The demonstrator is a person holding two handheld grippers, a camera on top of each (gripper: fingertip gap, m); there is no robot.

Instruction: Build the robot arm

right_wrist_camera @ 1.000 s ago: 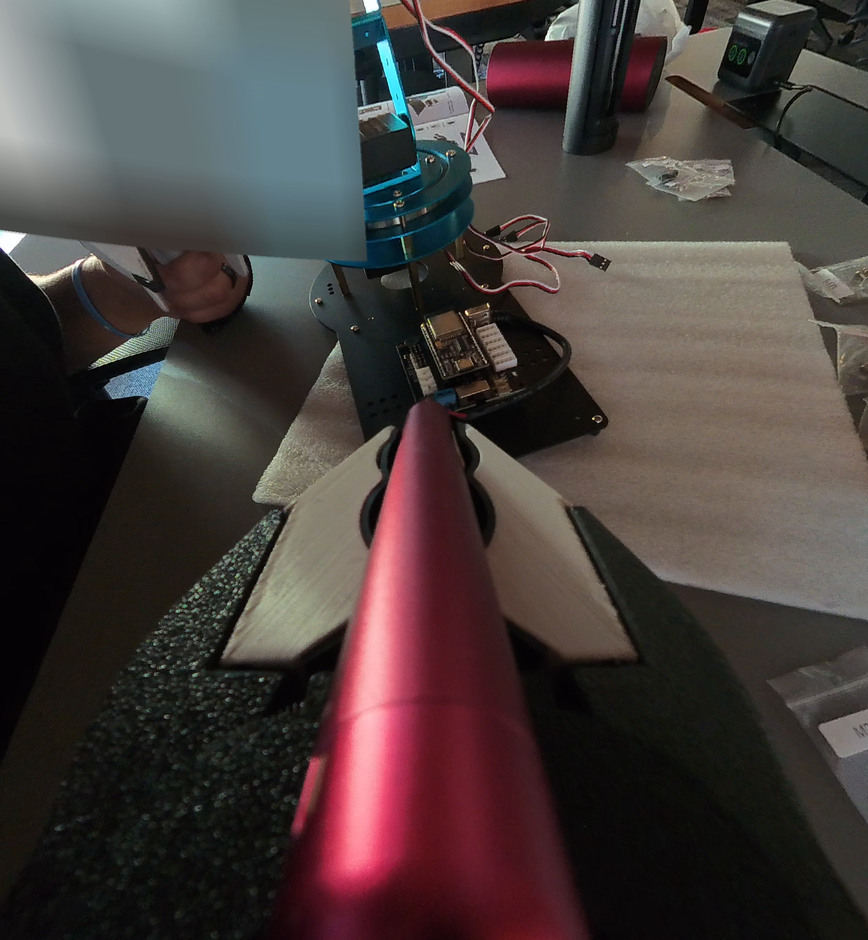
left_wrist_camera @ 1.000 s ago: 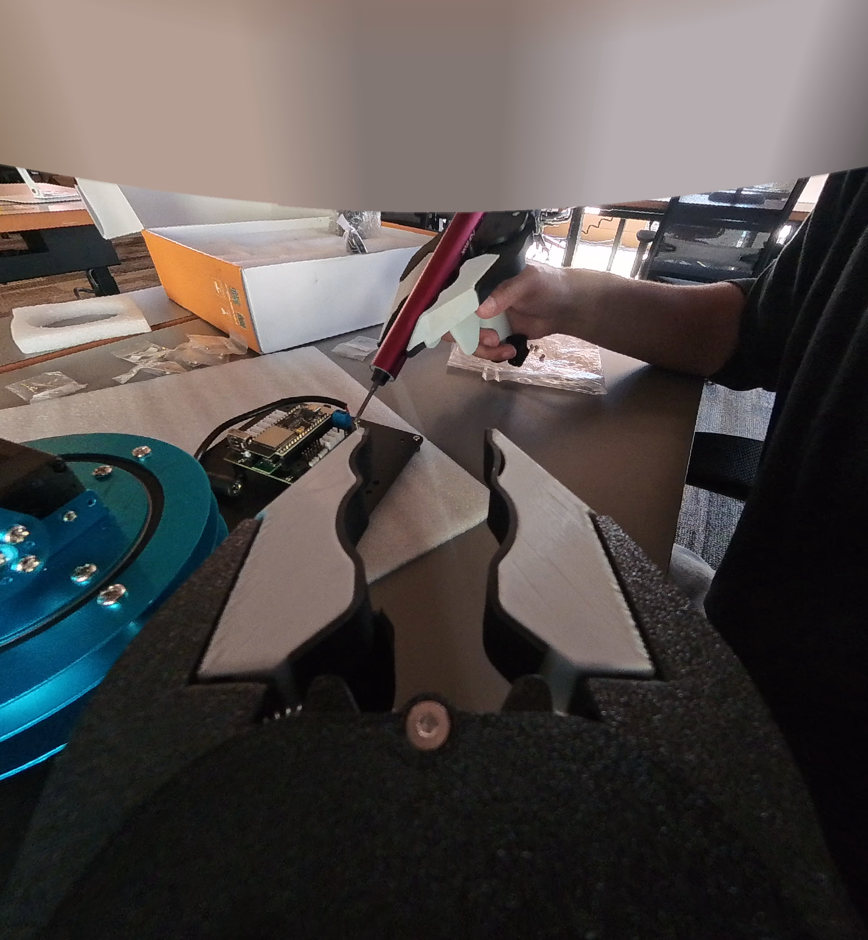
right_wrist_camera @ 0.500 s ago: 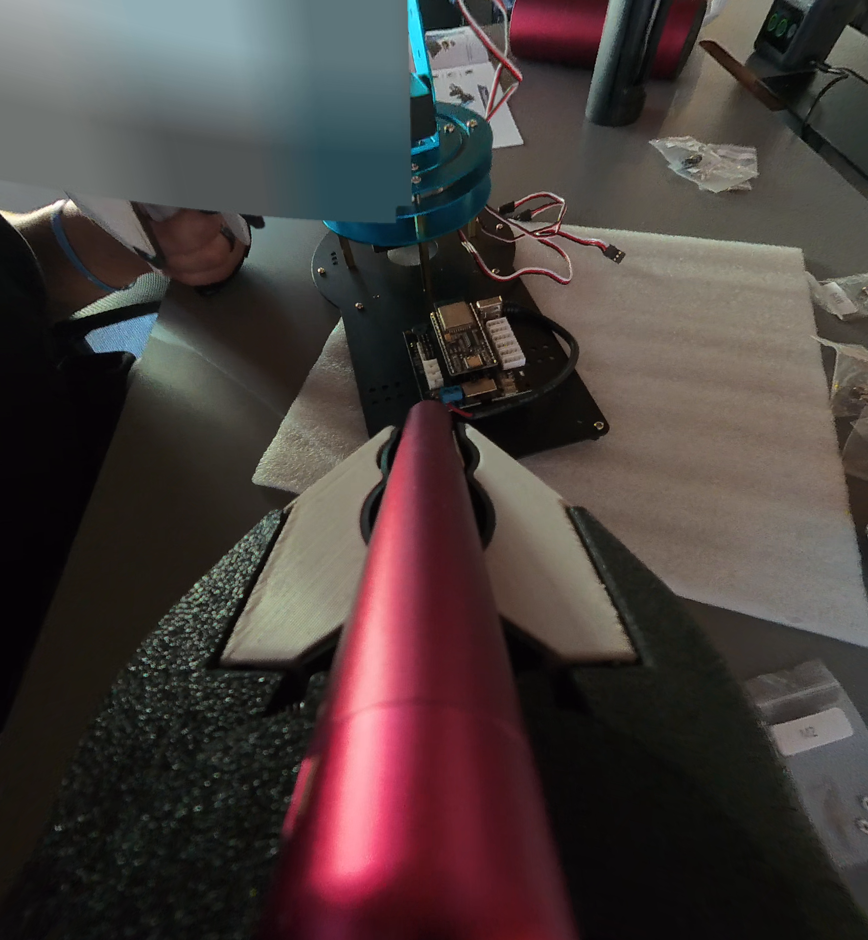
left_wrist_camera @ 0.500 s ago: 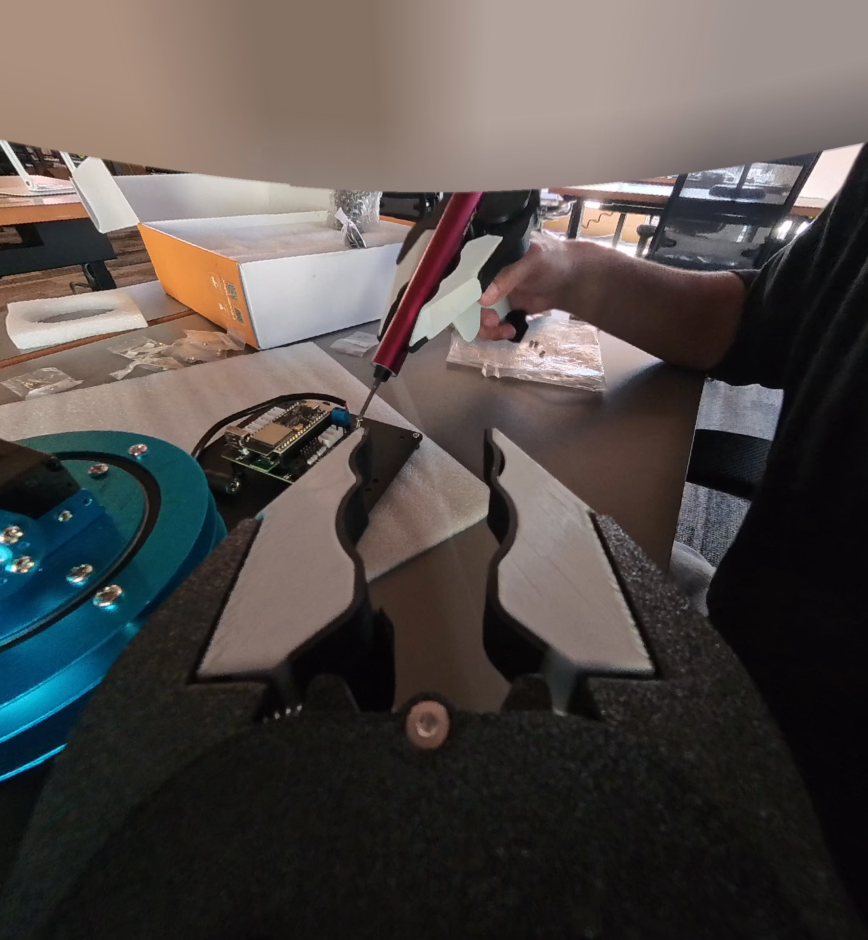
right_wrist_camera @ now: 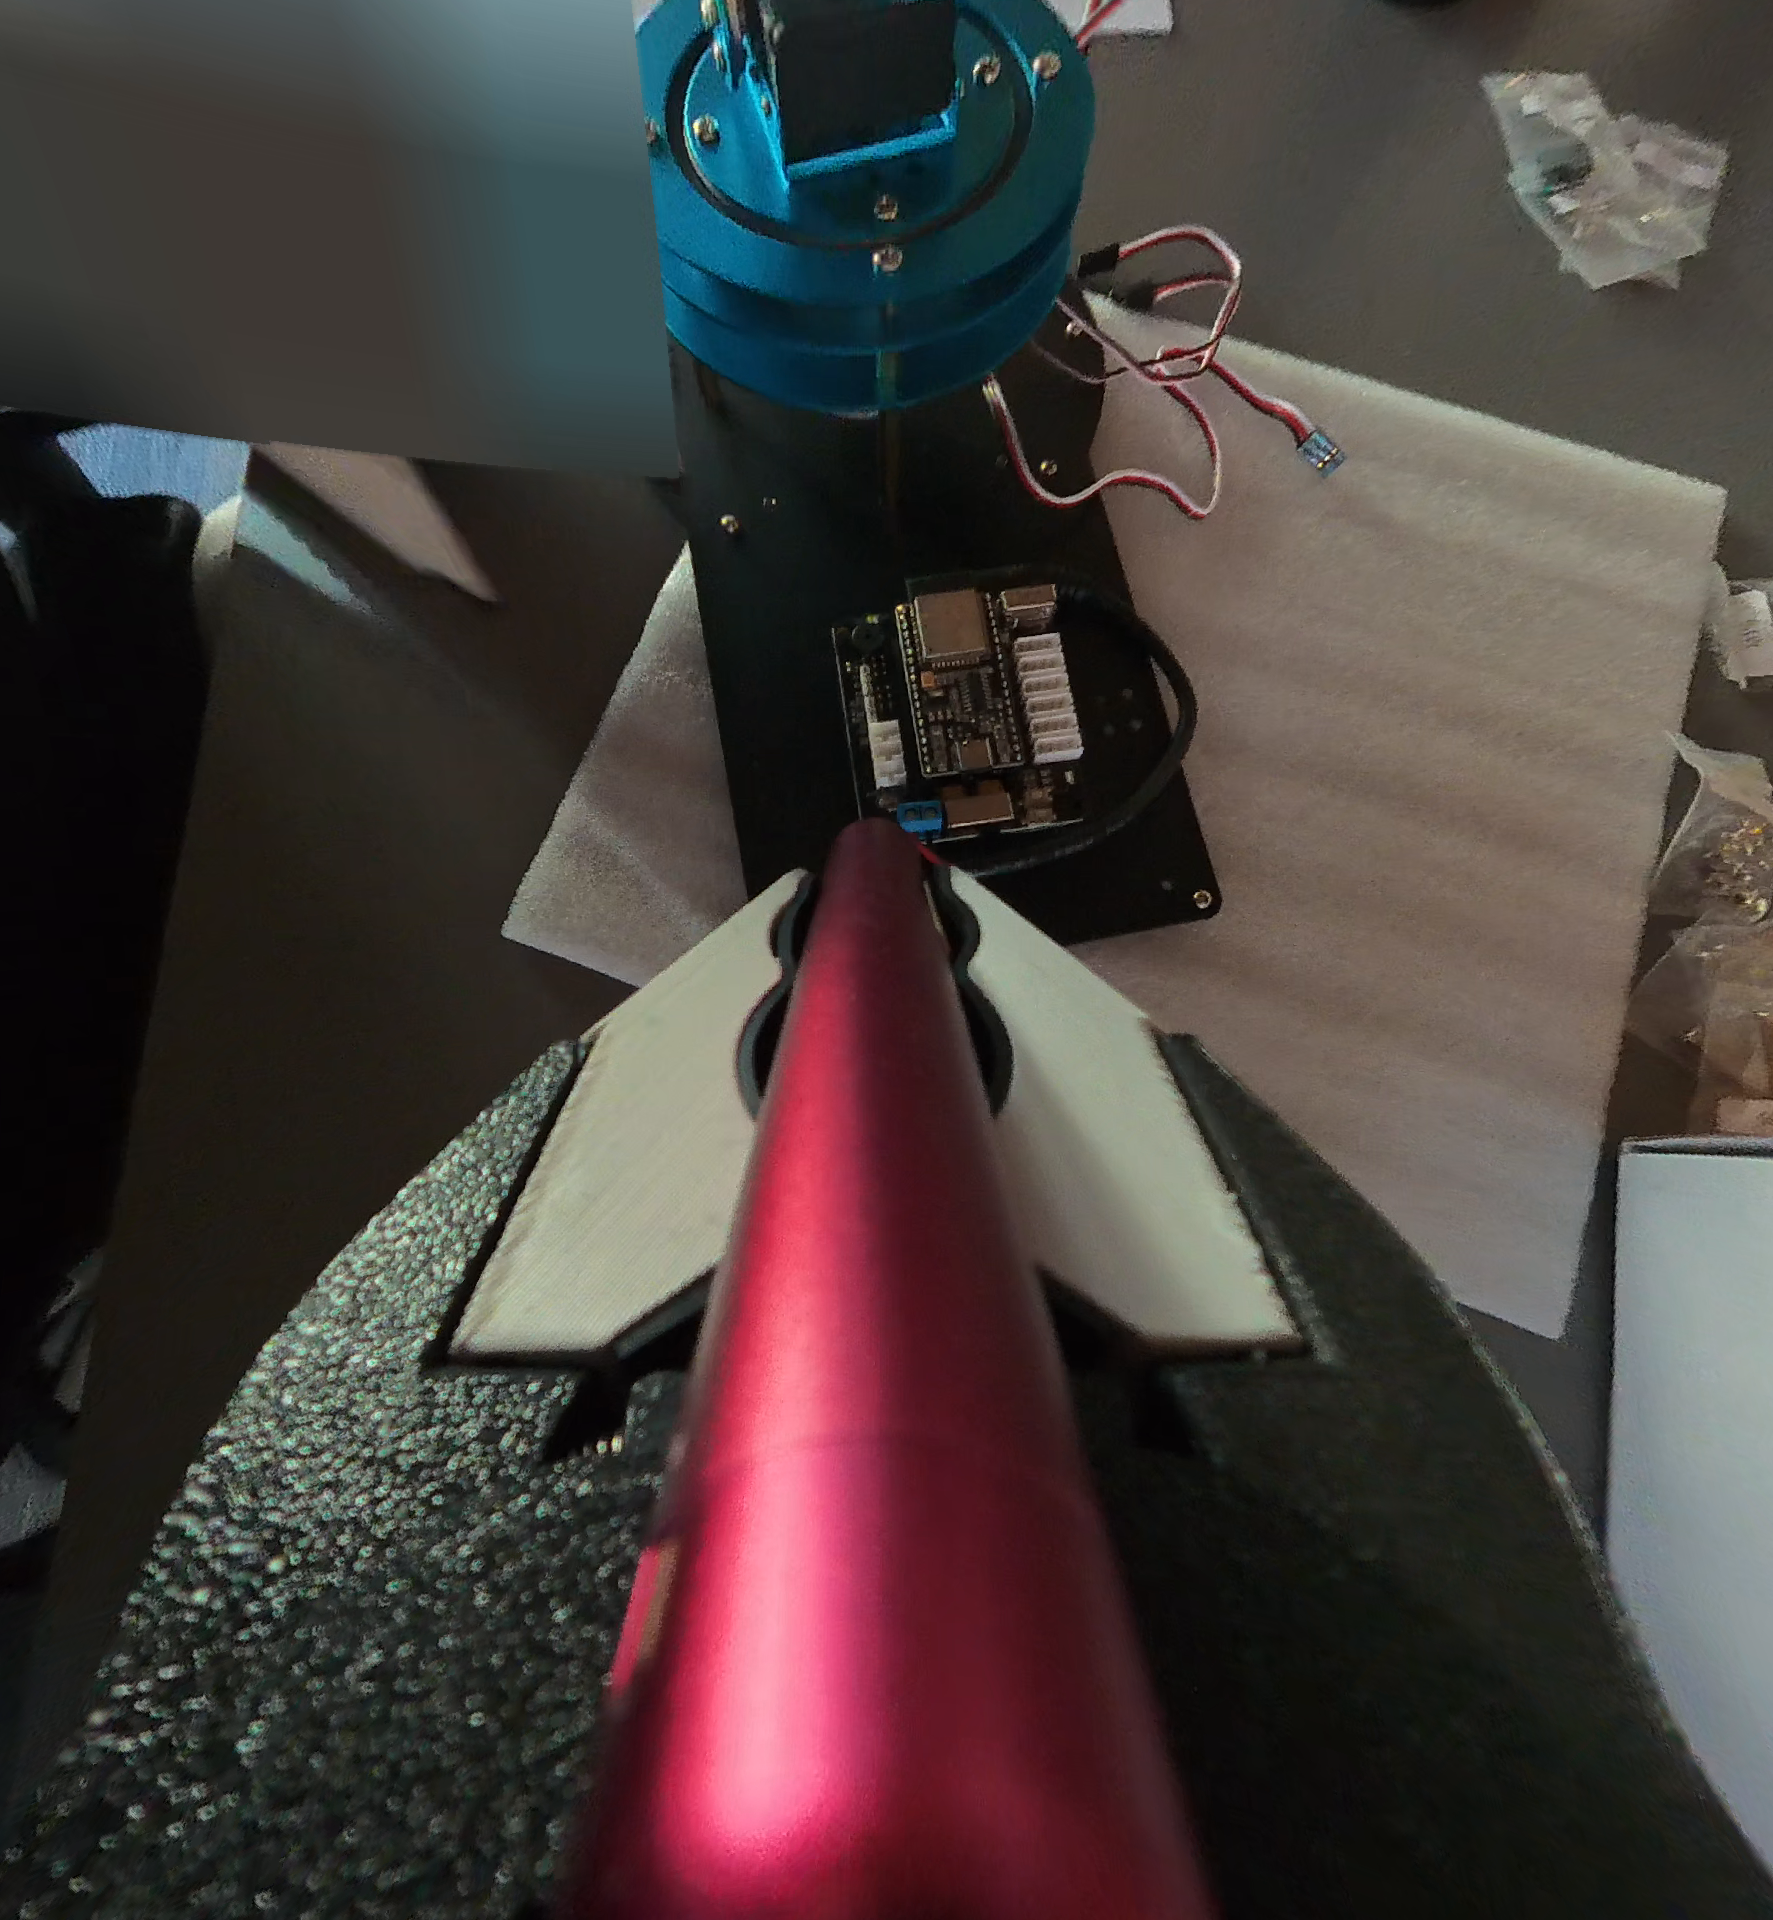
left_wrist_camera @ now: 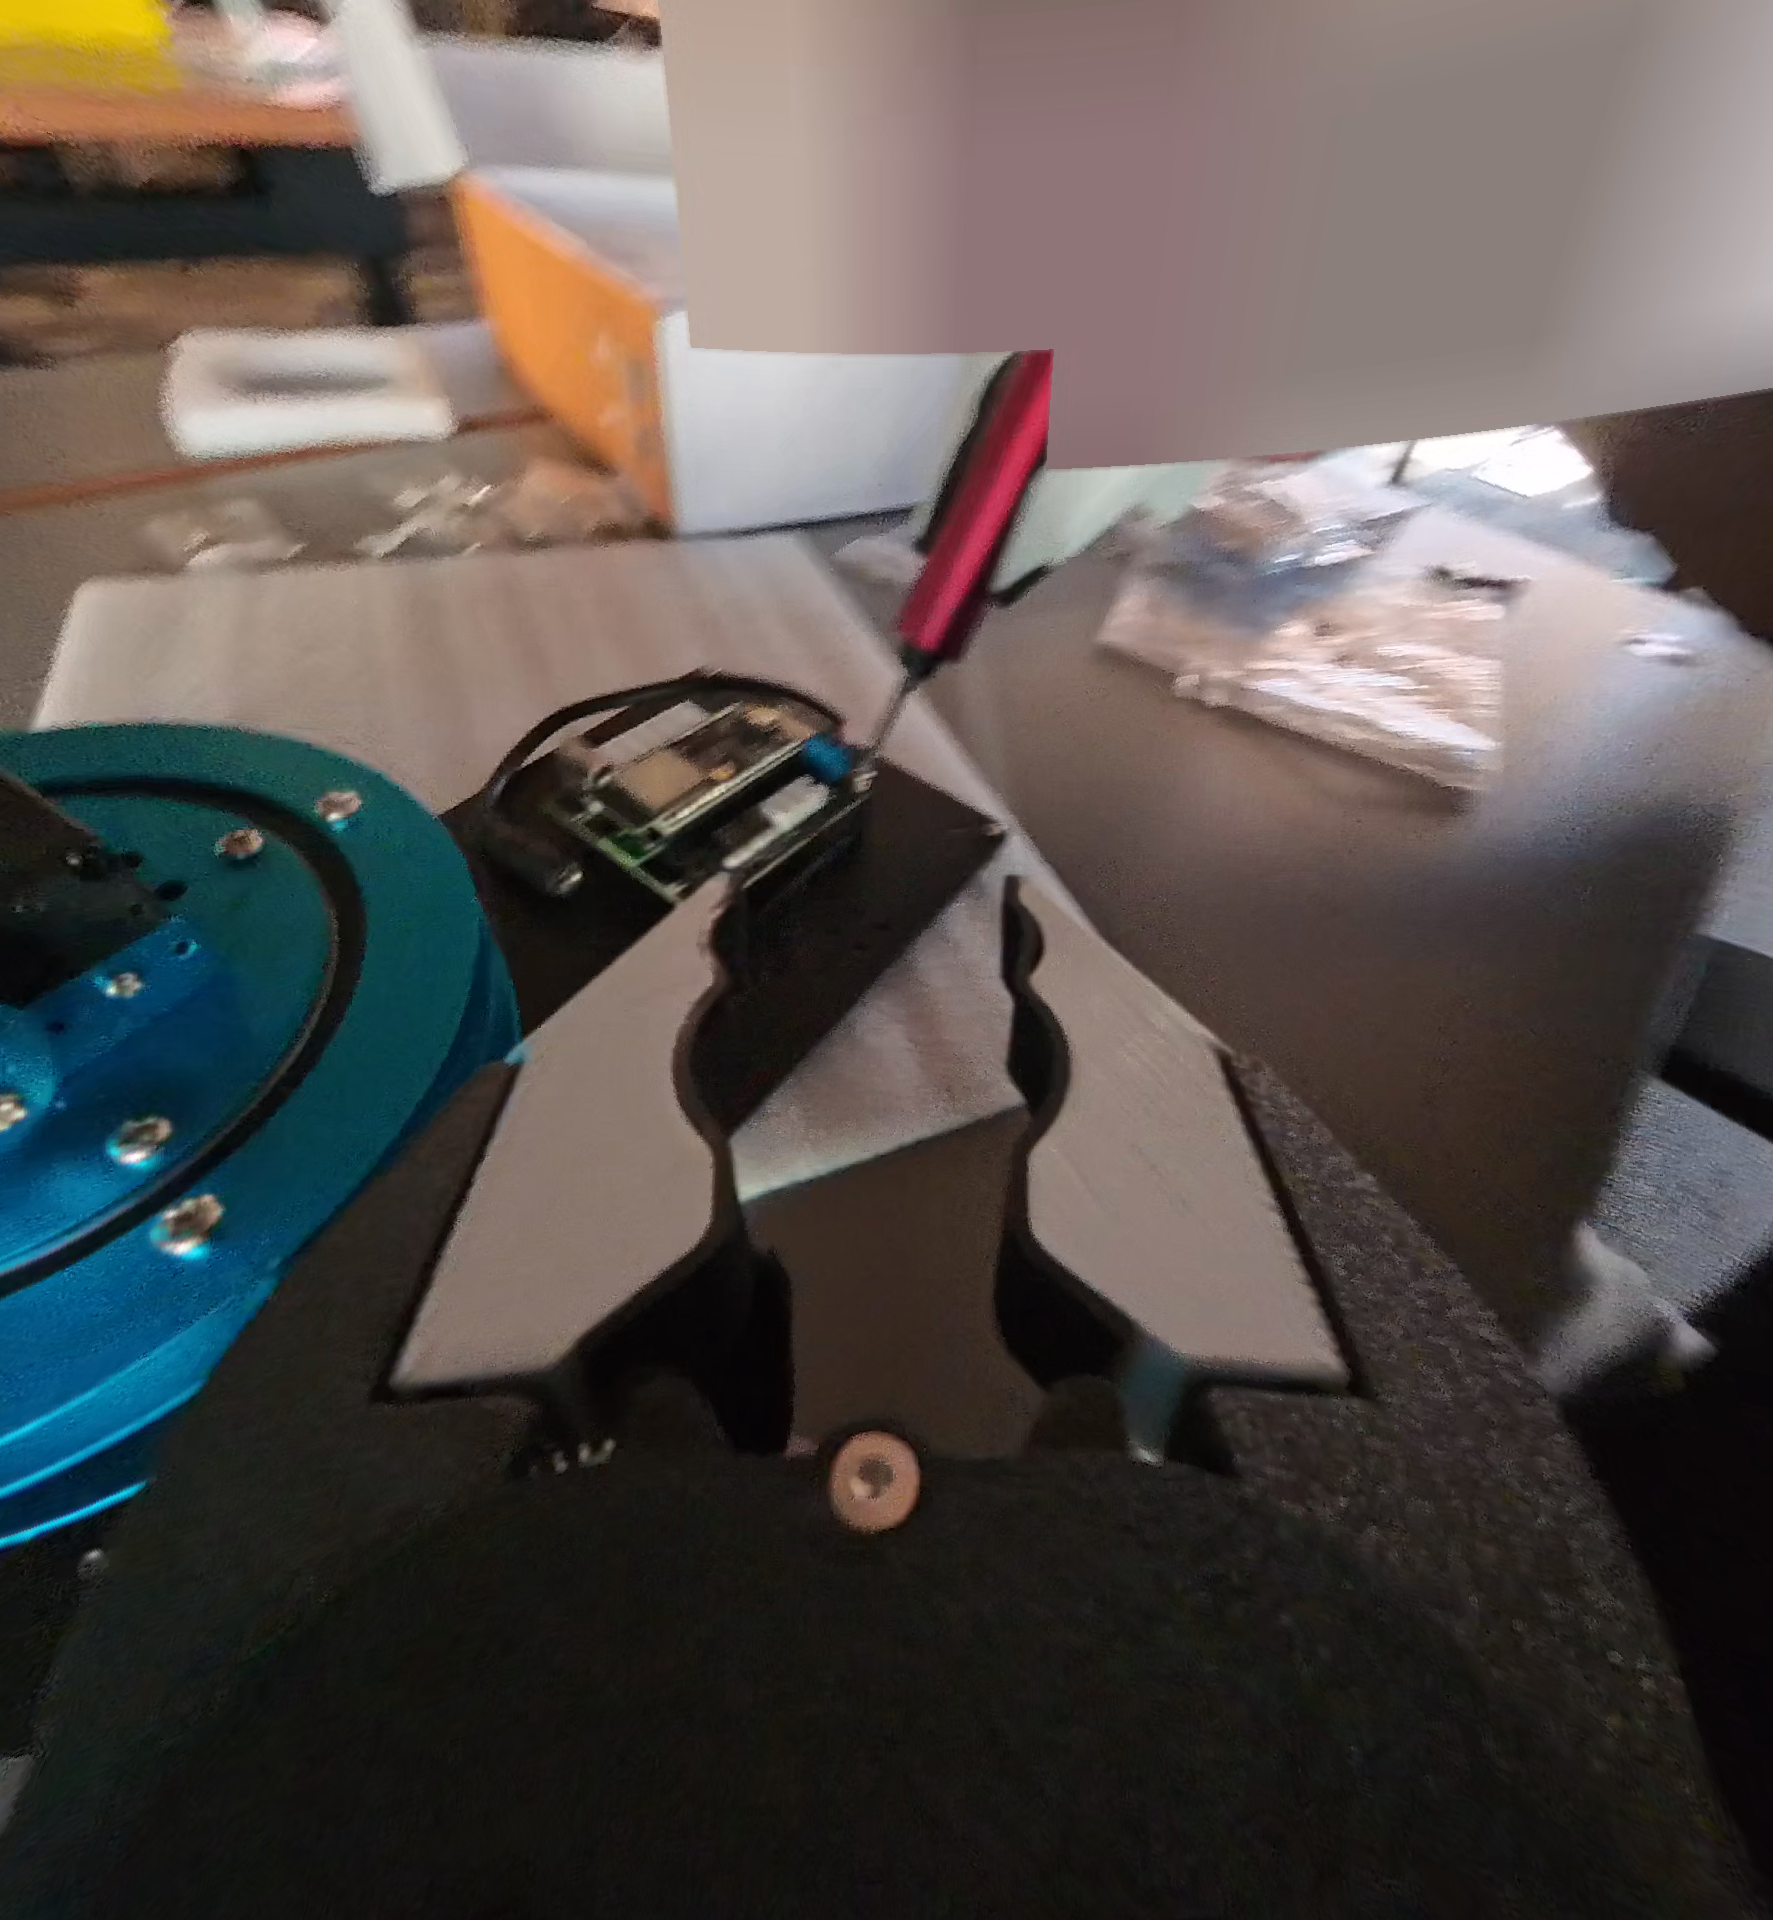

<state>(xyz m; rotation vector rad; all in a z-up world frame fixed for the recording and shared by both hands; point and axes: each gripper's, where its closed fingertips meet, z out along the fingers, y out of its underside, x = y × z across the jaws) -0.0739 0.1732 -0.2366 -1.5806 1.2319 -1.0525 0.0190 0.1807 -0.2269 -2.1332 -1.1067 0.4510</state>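
My right gripper [right_wrist_camera: 871,883] is shut on a red screwdriver [right_wrist_camera: 861,1351]. Its handle also shows in the left wrist view [left_wrist_camera: 975,520], with the thin bit tip resting by the blue terminal [left_wrist_camera: 825,758] at the corner of a green circuit board [left_wrist_camera: 700,795]. The board [right_wrist_camera: 975,707] is mounted on a black base plate [right_wrist_camera: 757,665] below a blue round turntable [right_wrist_camera: 861,260]. My left gripper [left_wrist_camera: 861,904] is open and empty, hovering over the near edge of the black plate [left_wrist_camera: 861,914], beside the turntable [left_wrist_camera: 238,1039].
A white foam sheet [right_wrist_camera: 1381,831] lies under the plate on the grey table [left_wrist_camera: 1329,935]. Red and white wires [right_wrist_camera: 1173,374] trail off the plate. Plastic bags of small parts [right_wrist_camera: 1609,187] lie at the right. An orange and white box [left_wrist_camera: 591,343] stands behind. Spacing between my two grippers at the tips: around 10 centimetres. The blue terminal [left_wrist_camera: 825,758] lies around 6 centimetres away from my right fingertips.
The right gripper has risen and tipped steeper, looking more down on the board, with the screwdriver tip staying at the blue terminal. The left gripper's view has shifted and blurred; its jaws stay open.
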